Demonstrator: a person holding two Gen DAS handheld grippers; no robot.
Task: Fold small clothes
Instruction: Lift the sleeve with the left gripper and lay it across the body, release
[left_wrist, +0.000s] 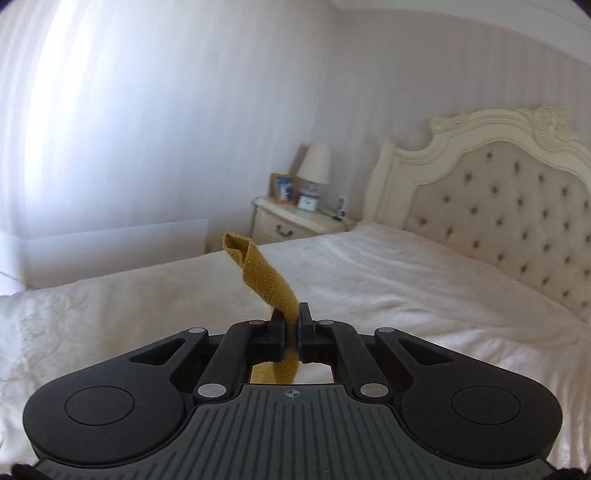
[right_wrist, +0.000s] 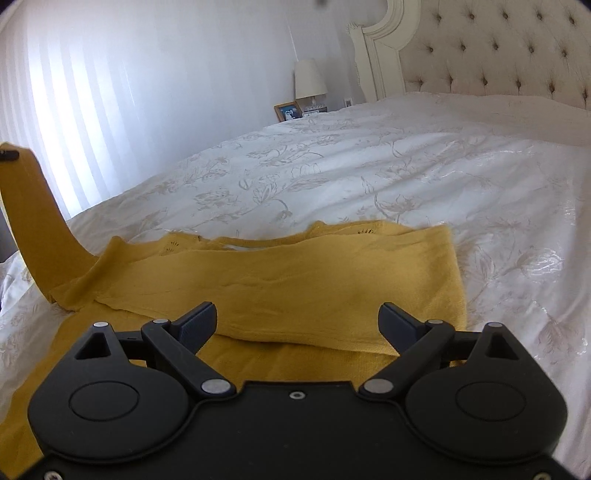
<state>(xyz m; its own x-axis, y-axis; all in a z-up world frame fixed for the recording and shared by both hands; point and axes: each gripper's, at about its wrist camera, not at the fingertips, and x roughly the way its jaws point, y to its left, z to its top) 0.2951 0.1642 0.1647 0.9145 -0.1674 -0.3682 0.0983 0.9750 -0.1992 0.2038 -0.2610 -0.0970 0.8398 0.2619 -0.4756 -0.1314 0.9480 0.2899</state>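
A mustard-yellow knitted garment lies spread on the white bedspread, one side folded over its middle. Its left sleeve rises steeply off the bed toward the upper left. In the left wrist view my left gripper is shut on that sleeve's cuff end, which sticks up curled beyond the pads, high above the bed. My right gripper is open low over the garment's near part, with nothing between its fingers.
A tufted cream headboard stands at the far right of the bed. Beyond the bed is a nightstand with a lamp, a photo frame and a clock. Pale curtains cover the far wall.
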